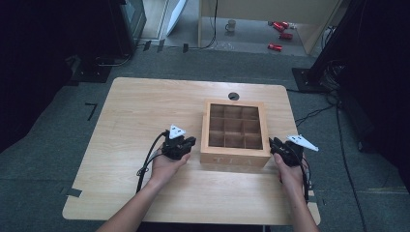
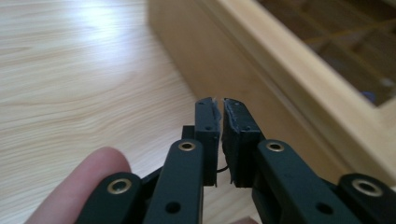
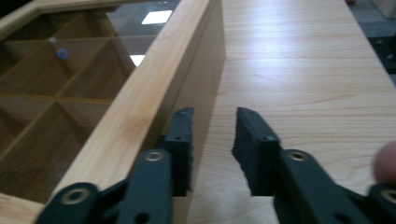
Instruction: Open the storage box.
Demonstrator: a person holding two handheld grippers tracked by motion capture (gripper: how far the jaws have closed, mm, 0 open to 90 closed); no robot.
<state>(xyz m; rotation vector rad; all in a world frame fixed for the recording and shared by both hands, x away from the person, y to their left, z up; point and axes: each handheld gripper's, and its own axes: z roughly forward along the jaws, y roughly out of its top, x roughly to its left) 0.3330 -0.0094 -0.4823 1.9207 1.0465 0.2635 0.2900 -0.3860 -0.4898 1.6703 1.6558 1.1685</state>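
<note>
A wooden box [image 1: 235, 131] with a glass-panelled lid over several compartments stands right of the table's middle. My left gripper [image 1: 189, 143] lies at the box's near left corner; in the left gripper view its jaws [image 2: 220, 102] are shut with nothing between them, and the box wall [image 2: 261, 60] stands just to their right. My right gripper [image 1: 274, 144] is at the box's near right corner. In the right gripper view it [image 3: 214, 114] is open with only bare table in the gap, and its left jaw lies close against the box's side [image 3: 154, 88].
The light wooden table [image 1: 145, 106] has a round cable hole [image 1: 233, 95] behind the box. Bare tabletop stretches left of the box and along the near edge. On the floor beyond are a mug [image 1: 231, 25], red items [image 1: 280, 29] and dark stands at both sides.
</note>
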